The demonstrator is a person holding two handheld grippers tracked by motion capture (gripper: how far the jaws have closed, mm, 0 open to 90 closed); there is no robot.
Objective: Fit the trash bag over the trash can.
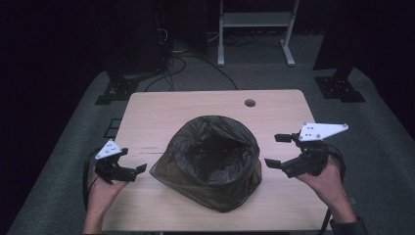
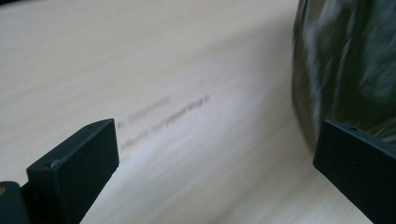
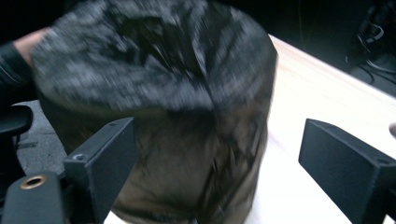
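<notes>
Black bin bag [image 1: 208,159] sits mid-counter [image 1: 279,105] between the wide-open left hand-held gripper [image 1: 133,160] and wide-open right hand-held gripper [image 1: 277,151], touching neither.

Dim room, grey carpet [image 1: 63,161], perhaps a white stand [image 1: 257,29] behind.

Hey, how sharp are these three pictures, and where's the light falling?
High view: sharp, table lit, surroundings dark. Left gripper view: table grain and black bag smeared by blur. Right gripper view: bag blurred too, background nearly black.
</notes>
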